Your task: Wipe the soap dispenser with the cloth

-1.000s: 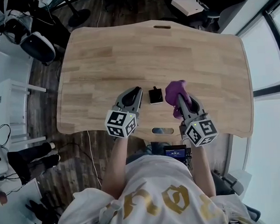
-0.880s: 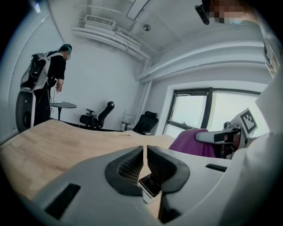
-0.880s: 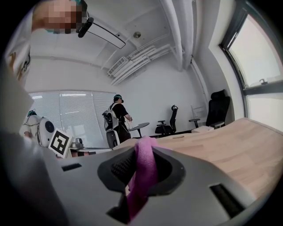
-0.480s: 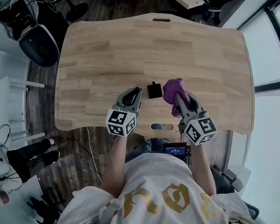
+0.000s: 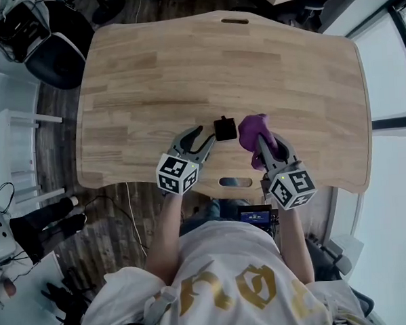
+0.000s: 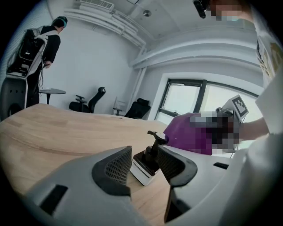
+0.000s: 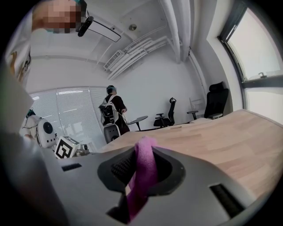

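1. Two grippers are hovering low over the worktop [image 5: 184, 71], side by side, both pointing away from me and a little downward.
2. My left gripper [image 5: 205, 135] is opening its jaws. They are standing partly apart, and the soap dispenser [image 5: 225, 129] is showing in the gap just ahead of the pads, which are not pressing on it.
3. Seen from the left gripper view, the soap dispenser [image 6: 142, 170] is standing upright on the worktop [image 6: 53, 128]. It is a dark block on a white base with a black pump on top.
4. My right gripper [image 5: 262, 143] is clamping the purple cloth [image 5: 255, 128]. Its jaws are closed on a fold of it.
5. In the right gripper view, the cloth [image 7: 143, 172] is running as a strip between the pads of that gripper [image 7: 141, 170] and rising just past their tips.
6. Beyond the right gripper's tips the cloth is bunching up, just to the right of the soap dispenser. I cannot tell whether the two are touching.
7. Far ahead of the right gripper, past the far edge of the worktop [image 7: 230, 141], a person [image 7: 112, 110] wearing a backpack is standing near some office chairs [image 7: 168, 114].
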`<control>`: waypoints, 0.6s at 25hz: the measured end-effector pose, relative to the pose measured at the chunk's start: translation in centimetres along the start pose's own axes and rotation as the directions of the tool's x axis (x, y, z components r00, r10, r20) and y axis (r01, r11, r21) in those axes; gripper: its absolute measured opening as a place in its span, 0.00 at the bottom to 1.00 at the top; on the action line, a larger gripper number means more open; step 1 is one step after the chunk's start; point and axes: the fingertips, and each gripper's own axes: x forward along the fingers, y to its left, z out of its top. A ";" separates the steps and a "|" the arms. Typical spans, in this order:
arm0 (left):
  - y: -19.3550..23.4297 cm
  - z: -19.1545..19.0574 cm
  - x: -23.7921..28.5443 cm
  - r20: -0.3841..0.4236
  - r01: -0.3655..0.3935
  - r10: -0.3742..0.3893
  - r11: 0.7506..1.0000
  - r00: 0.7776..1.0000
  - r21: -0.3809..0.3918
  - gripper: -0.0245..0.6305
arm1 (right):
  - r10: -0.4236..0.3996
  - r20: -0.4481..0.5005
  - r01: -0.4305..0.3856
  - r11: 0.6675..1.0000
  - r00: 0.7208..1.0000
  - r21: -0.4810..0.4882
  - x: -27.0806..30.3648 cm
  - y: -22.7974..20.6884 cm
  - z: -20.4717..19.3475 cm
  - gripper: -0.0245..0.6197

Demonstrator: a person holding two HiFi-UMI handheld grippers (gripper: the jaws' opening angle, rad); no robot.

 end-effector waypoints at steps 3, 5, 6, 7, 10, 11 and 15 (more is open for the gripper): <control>-0.2 -1.5 1.0 -0.042 0.048 -0.049 0.999 0.998 -0.012 0.34 | -0.003 -0.017 0.003 1.000 1.000 0.005 0.4 -0.5 -0.7 0.12; -0.7 -2.7 1.8 -0.084 0.097 -0.098 0.995 0.992 -0.021 0.43 | -0.005 -0.026 0.005 1.000 1.000 0.011 0.7 -0.8 -1.1 0.12; -1.0 -3.3 2.1 -0.106 0.118 -0.119 0.993 0.987 -0.018 0.46 | -0.005 -0.030 0.006 1.000 1.000 0.014 0.8 -0.9 -1.3 0.12; -1.1 -3.7 2.4 -0.123 0.132 -0.132 0.991 0.983 -0.010 0.48 | -0.006 -0.034 0.006 1.000 0.999 0.016 0.9 -1.0 -1.4 0.12; -0.7 -4.3 3.1 -0.146 0.143 -0.140 0.990 0.979 0.012 0.49 | -0.005 -0.047 0.006 1.000 0.999 0.016 1.3 -1.4 -1.6 0.12; -0.6 -4.4 3.4 -0.150 0.144 -0.140 0.990 0.979 0.014 0.50 | -0.005 -0.051 0.006 1.000 0.999 0.015 1.4 -1.6 -1.6 0.12; -0.4 -5.0 4.1 -0.181 0.156 -0.145 0.987 0.973 0.049 0.52 | -0.012 -0.065 0.013 1.000 0.998 0.016 1.7 -2.2 -1.5 0.12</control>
